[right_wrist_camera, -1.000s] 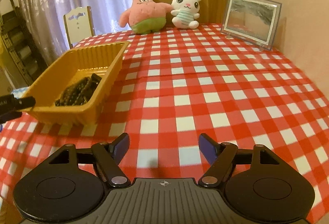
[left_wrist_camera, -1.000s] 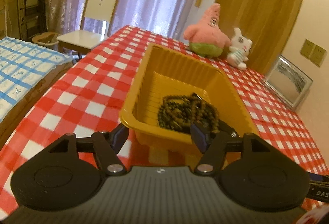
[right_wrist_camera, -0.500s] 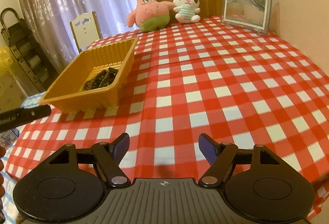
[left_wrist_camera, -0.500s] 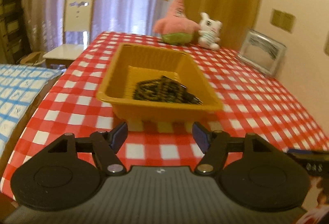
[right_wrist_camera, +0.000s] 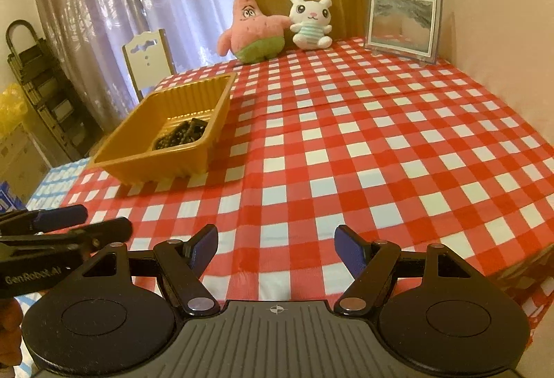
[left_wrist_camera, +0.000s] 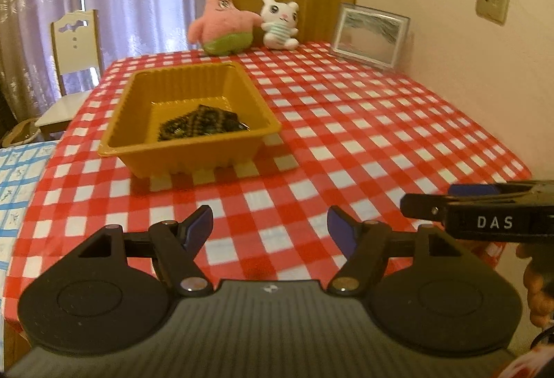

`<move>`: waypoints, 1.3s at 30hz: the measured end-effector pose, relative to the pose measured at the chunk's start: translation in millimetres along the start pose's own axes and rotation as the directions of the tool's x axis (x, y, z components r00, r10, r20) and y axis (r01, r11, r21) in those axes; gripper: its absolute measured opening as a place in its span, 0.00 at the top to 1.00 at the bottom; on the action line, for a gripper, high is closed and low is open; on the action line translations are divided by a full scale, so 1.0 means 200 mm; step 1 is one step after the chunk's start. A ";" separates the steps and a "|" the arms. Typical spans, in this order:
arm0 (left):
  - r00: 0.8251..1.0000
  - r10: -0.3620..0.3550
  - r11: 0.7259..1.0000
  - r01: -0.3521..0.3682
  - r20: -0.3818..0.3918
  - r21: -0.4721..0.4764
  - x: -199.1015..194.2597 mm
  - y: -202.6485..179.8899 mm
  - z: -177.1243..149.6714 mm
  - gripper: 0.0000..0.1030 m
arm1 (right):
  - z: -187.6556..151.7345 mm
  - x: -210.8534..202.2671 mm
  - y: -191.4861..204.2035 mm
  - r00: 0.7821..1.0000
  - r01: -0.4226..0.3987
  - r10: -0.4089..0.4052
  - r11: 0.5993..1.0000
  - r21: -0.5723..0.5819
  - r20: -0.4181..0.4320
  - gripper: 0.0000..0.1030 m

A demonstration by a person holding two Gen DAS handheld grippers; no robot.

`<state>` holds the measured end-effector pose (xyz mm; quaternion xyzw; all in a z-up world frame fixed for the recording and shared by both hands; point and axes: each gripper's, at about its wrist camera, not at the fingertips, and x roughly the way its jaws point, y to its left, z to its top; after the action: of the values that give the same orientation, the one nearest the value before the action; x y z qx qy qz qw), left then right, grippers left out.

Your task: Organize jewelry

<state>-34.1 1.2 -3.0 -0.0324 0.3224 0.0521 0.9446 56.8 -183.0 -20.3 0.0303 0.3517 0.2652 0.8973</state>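
One yellow tray (left_wrist_camera: 121,140) sits on the checked surface (left_wrist_camera: 346,142) ahead and to the left of both grippers, holding one dark heap of beaded jewelry (left_wrist_camera: 202,123) — single pieces cannot be told apart. The left gripper (left_wrist_camera: 270,229) has just been opening, fingers spread with nothing between; the right gripper (right_wrist_camera: 276,246) likewise stands spread and empty. Two plush toys (left_wrist_camera: 221,26) and one framed picture (left_wrist_camera: 368,31) stand far beyond — the tray's near wall hides part of the heap.

Left gripper (left_wrist_camera: 270,228) just widened, right gripper (right_wrist_camera: 276,245) empty, agape.
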 end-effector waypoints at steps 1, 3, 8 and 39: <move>1.000 -0.004 1.000 0.004 -0.005 0.002 0.00 -0.01 -0.01 0.31 | -0.01 0.00 0.00 1.000 0.009 -0.009 1.000 -0.005 -0.001 0.28; 1.000 -0.010 1.000 0.010 -0.010 0.009 0.00 -0.02 -0.02 0.31 | -0.02 -0.01 0.00 1.000 0.028 -0.028 0.999 -0.021 -0.001 0.28; 1.000 -0.015 1.000 0.016 -0.022 0.010 0.01 -0.03 -0.03 0.31 | -0.04 0.00 -0.02 0.999 0.026 -0.026 0.999 -0.020 -0.021 0.28; 0.999 -0.013 1.000 0.014 -0.048 0.010 0.06 -0.03 -0.02 0.31 | -0.05 0.01 -0.05 0.999 0.024 -0.024 1.000 -0.007 -0.034 0.28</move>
<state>-26.5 -4.0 -14.3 -0.0311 0.3451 0.0432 0.9370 55.8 -191.8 -32.4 0.0188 0.3664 0.2560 0.8943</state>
